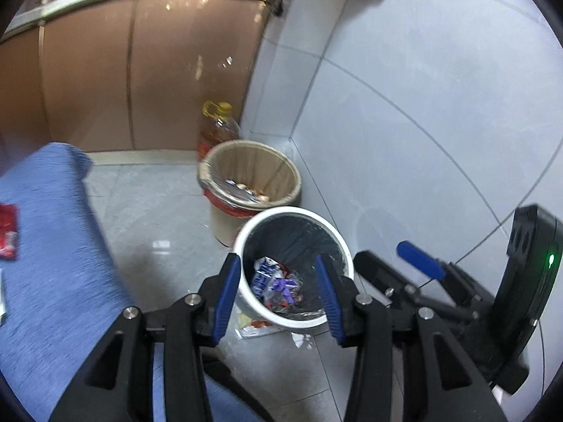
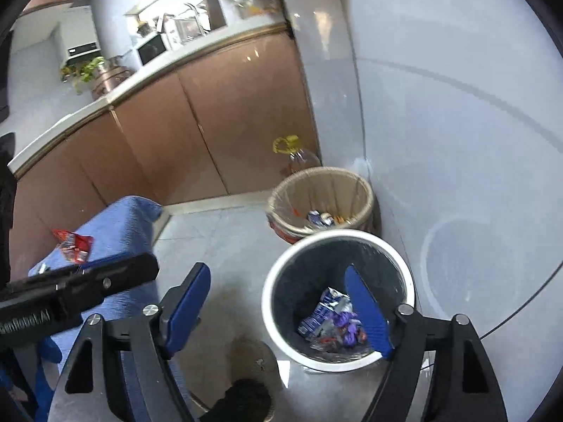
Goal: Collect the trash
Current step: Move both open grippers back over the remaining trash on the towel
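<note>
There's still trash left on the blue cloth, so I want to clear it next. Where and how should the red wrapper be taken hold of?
The red wrapper lies crumpled on the blue cloth, with a corner sticking up at its far left. Probably best to come down from above with open tongs and pinch that raised edge, since the flat parts give little to grip.

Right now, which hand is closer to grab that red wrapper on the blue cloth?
Probably the left. Its open tongs hang empty beside the blue cloth, where the red wrapper lies. The right tongs, also open and empty, sit over by the white bin, with the left tool between.
</note>
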Motion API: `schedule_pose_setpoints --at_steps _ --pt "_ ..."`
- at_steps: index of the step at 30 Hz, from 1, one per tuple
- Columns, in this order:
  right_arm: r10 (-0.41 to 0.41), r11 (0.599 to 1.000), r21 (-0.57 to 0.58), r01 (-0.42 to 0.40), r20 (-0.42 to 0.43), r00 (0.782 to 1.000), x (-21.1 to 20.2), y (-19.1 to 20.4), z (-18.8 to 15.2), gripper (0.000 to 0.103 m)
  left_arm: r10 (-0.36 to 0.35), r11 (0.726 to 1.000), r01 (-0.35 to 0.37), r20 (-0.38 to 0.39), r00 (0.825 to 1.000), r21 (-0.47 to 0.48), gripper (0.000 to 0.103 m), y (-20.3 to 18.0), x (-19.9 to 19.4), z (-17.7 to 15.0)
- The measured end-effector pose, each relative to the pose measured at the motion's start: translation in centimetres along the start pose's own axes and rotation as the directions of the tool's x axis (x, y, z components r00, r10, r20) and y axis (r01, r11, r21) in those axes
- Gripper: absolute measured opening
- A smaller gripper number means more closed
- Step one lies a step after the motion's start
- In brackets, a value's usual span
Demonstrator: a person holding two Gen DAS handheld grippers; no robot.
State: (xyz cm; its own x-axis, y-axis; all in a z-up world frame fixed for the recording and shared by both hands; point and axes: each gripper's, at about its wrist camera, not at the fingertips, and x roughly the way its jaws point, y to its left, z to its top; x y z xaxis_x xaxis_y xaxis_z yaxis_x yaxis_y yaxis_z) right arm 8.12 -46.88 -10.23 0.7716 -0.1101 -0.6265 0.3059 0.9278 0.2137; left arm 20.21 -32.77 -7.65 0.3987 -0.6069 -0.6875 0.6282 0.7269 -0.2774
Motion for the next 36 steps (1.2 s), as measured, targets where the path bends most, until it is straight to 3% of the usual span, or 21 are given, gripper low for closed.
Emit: schedule_pose_setpoints --at_steps 3,6,10,22,25,29,33,36 --pt "0.008 0.999 -0.032 -0.007 0.025 1.0 -1.4 2.0 0.3 0.091 0.029 0.999 -0.029 0.043 0.999 -0.014 0.043 1.1 -3.0 -0.7" --pt "0.024 0.997 -0.069 -0.021 0.048 0.999 -3.0 4.3 0.4 0.096 0.062 0.997 -0.057 0.095 0.994 -0.047 0.043 2.7 -6.6 -1.5" --pt "0.053 0.992 -0.114 -0.045 0.071 0.996 -4.7 6.9 0.6 0.102 0.144 0.988 -0.13 0.179 0.973 -0.084 0.043 4.6 -11.3 -3.0" --pt "0.183 0.961 -0.234 -0.15 0.125 0.975 -8.9 13.7 -0.4 0.103 0.28 0.958 -0.246 0.305 0.91 -0.146 0.043 8.2 -20.8 -8.5" --pt "0.209 0.953 -0.253 -0.17 0.137 0.968 -9.7 14.9 -0.7 0.103 0.311 0.949 -0.275 0.316 0.896 -0.154 0.051 8.5 -22.7 -9.5" --pt "0.24 0.943 -0.271 -0.192 0.157 0.958 -10.8 16.4 -1.1 0.103 0.331 0.942 -0.283 0.341 0.88 -0.181 0.052 8.9 -25.2 -10.8" --pt "0.275 0.93 -0.291 -0.222 0.153 0.949 -11.6 17.7 -1.6 0.103 0.375 0.925 -0.31 0.381 0.845 -0.221 0.053 9.4 -27.9 -12.2" --pt "0.314 0.919 -0.295 -0.26 0.152 0.937 -12.1 18.5 -1.9 0.103 0.422 0.905 -0.346 0.412 0.808 -0.248 0.053 9.6 -30.0 -13.2"
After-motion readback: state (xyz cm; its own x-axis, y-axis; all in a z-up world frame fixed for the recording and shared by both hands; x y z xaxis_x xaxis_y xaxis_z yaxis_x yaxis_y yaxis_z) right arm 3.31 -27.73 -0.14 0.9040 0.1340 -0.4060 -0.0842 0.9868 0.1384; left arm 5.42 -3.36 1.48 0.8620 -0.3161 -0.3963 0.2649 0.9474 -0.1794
